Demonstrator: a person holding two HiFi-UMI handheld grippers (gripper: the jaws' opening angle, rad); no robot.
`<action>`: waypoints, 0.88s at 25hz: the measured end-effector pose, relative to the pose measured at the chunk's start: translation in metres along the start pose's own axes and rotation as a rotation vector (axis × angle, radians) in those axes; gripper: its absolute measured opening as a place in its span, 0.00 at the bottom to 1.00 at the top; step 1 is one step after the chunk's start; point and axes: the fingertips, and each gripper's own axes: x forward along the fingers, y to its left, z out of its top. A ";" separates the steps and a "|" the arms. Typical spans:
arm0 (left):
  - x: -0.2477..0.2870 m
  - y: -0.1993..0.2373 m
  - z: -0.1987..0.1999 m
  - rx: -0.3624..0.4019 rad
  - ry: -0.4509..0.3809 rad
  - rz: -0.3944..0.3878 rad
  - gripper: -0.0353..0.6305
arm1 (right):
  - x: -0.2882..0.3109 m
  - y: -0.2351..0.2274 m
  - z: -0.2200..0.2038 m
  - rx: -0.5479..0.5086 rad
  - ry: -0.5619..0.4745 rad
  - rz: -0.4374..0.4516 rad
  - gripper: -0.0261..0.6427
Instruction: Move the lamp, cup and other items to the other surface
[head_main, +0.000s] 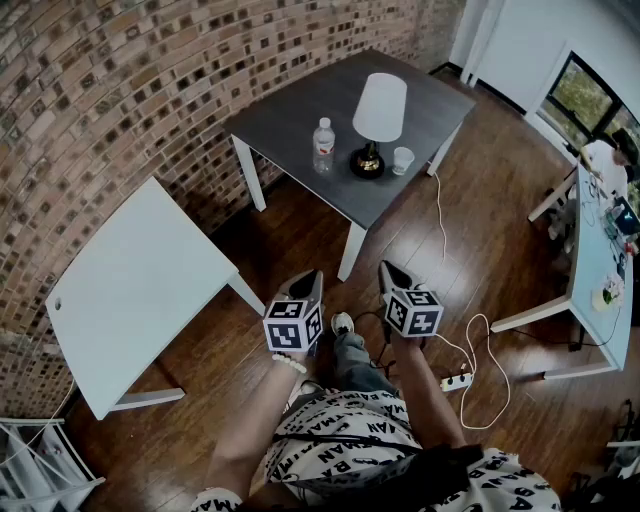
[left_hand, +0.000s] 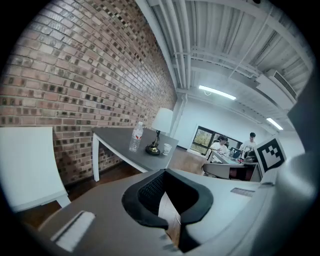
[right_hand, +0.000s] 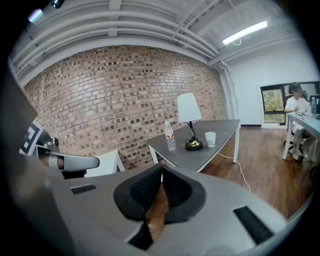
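On the grey table (head_main: 290, 110) stand a lamp (head_main: 378, 115) with a white shade, a clear water bottle (head_main: 323, 147) and a white cup (head_main: 402, 160). The empty white table (head_main: 140, 280) stands to the left by the brick wall. My left gripper (head_main: 312, 273) and right gripper (head_main: 388, 265) are held side by side over the floor, well short of the grey table, both shut and empty. The left gripper view shows its jaws (left_hand: 163, 172) closed, with the lamp (left_hand: 161, 122), bottle (left_hand: 135, 137) and cup (left_hand: 167, 148) far ahead. In the right gripper view the jaws (right_hand: 161, 168) meet below the lamp (right_hand: 188, 107).
A power strip (head_main: 457, 380) and white cable lie on the wood floor to my right; the lamp's cord hangs off the grey table. A long white desk (head_main: 600, 250) with clutter stands at the right, people sitting at it (left_hand: 220, 145). A wire rack (head_main: 30, 470) is at lower left.
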 end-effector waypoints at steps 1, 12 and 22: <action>0.001 0.000 0.001 0.001 -0.001 0.001 0.05 | 0.003 0.000 0.002 -0.001 -0.001 0.003 0.05; 0.023 0.039 0.024 -0.012 -0.018 0.058 0.05 | 0.072 0.011 0.037 -0.004 -0.043 0.071 0.08; 0.087 0.103 0.071 -0.009 -0.020 0.113 0.05 | 0.194 0.007 0.106 -0.028 -0.075 0.100 0.10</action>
